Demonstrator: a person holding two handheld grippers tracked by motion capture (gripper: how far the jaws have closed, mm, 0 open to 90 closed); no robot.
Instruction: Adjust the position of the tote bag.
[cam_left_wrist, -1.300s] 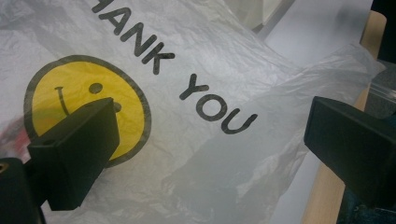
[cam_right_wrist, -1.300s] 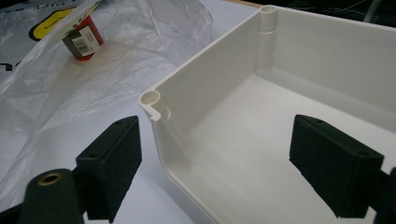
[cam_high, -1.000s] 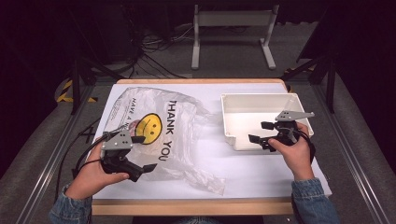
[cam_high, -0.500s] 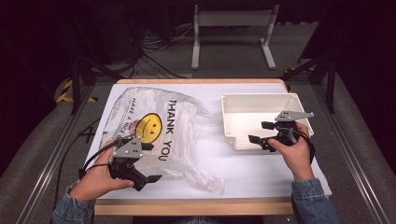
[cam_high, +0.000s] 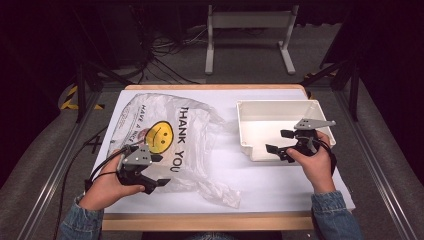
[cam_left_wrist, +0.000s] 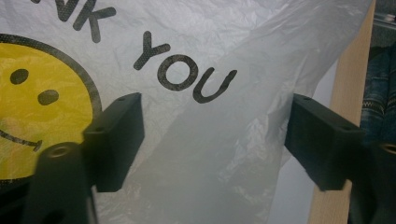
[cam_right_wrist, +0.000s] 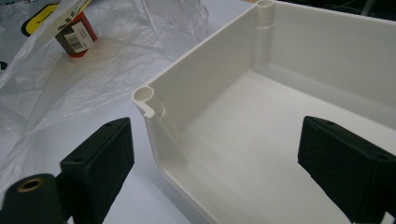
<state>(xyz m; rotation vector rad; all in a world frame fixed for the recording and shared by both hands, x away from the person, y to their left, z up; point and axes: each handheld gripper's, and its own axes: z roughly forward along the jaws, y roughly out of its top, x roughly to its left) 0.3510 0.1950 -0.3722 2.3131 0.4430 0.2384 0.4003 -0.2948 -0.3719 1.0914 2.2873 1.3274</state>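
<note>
The plastic bag (cam_high: 165, 145), a thin translucent one printed with a yellow smiley and "THANK YOU", lay crumpled and mostly flat on the left half of the white-covered surface (cam_high: 280, 185), its loose lower corner trailing toward the near edge; the white bin (cam_high: 250, 135) stood apart to its right, and the right gripper view showed its floor bare, so nothing had yet been moved into it; through the film, in that same view, a small red item (cam_right_wrist: 77, 32) with a barcode label and a yellow-and-black card could be made out inside the bag, which suggested the contents were not yet out; the left hand-held gripper (cam_high: 156, 170) hovered over the bag's near edge, below the lettering, and its jaws had just been closing from their widest, with bag film lying under and between them but, in the left gripper view, the pads (cam_left_wrist: 116, 140) standing clear of it on both sides, so no grip had been made; the right hand-held gripper (cam_high: 280, 142) sat at the bin's near wall with jaws wide, having just been opening a little further, straddling the near corner of the rim without pressing on it and holding nothing; judged from this, the work stood at its start: the bag had to be pinched and lifted or opened, and whatever was inside brought across to the bin.
</note>
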